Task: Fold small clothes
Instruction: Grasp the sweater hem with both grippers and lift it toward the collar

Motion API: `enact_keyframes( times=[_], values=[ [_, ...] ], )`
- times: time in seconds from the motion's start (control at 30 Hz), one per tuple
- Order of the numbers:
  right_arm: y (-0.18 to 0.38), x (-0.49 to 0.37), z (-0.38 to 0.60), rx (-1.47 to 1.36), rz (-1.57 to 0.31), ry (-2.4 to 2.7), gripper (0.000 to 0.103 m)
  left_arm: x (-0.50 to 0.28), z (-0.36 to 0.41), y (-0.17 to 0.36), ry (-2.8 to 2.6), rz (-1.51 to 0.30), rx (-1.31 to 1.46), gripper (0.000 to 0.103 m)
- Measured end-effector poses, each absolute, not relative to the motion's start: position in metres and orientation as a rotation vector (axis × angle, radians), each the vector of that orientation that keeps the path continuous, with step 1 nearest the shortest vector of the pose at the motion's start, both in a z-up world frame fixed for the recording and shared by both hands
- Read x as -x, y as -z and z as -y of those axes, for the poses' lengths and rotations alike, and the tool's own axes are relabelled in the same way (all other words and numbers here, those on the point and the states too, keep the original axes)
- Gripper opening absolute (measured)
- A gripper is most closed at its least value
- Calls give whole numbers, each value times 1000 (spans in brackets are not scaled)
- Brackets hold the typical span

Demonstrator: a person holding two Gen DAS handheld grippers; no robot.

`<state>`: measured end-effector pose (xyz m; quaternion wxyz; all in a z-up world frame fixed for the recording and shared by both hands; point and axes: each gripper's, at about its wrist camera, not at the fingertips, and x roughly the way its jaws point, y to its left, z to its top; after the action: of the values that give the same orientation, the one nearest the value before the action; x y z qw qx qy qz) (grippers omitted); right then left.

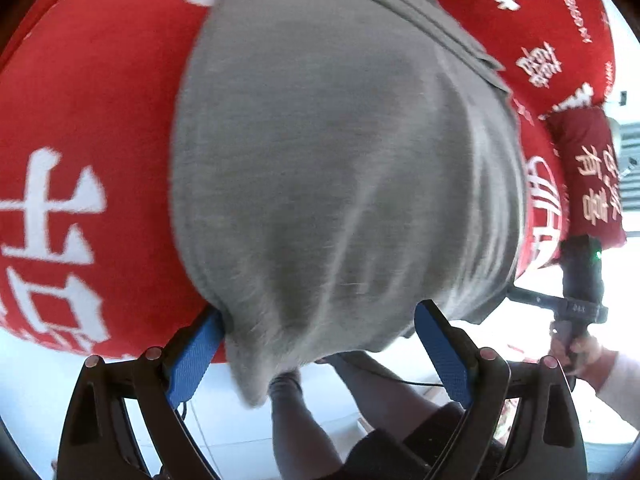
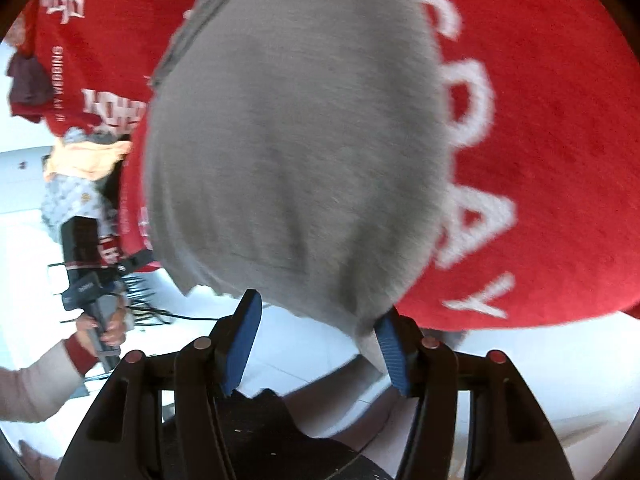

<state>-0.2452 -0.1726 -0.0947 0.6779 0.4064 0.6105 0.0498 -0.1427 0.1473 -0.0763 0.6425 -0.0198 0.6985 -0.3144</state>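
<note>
Spread widest under everything: a red cloth [image 1: 100, 128] printed with white characters, cut off by the lens rim on all sides and half covered, so the lettering reads only in scraps. Lying on it, a grey garment [image 1: 340, 168], blurred with motion, its far end running out of the top of both views and a seamed band [image 1: 420, 20] showing there. Near hem hanging past the cloth's edge over pale floor. Legs and dark shorts below — mostly hidden by the gripper bodies.

Left gripper [image 1: 320, 344]: 2 blue pads [image 1: 192, 360] spread wide apart, the garment's lower edge sagging between them, its corner touching the left-hand pad; whether cloth wraps that pad, hard to tell. Right gripper [image 2: 316, 340]: jaws likewise parted, the hem's corner drooping against the right-hand pad [image 2: 394, 354], the other pad bare.

Smallest, at the right-wrist view's left edge: a heap of clothes [image 2: 80, 160] — yellow, patterned, dark — too smeared to sort.
</note>
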Motion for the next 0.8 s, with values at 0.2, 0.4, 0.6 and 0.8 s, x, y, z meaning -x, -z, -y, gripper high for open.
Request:
enact_keyframes(
  times=[0.2,0.4,0.6,0.8],
  values=[
    [105,242,173,-1008,-1335,-176,61,141,-147,79,708,-1594,70,93],
    [119,244,180,-1137,-1378,-91,22,140,-151,79,701,-1617,79,43],
    [103,236,169,-1168,-1334,-127,11,139,-148,76,753,-1636,60,16],
    [65,226,173,-1258,-1178,-191,11,125,-154,47,790,-1584,220,13]
  ],
)
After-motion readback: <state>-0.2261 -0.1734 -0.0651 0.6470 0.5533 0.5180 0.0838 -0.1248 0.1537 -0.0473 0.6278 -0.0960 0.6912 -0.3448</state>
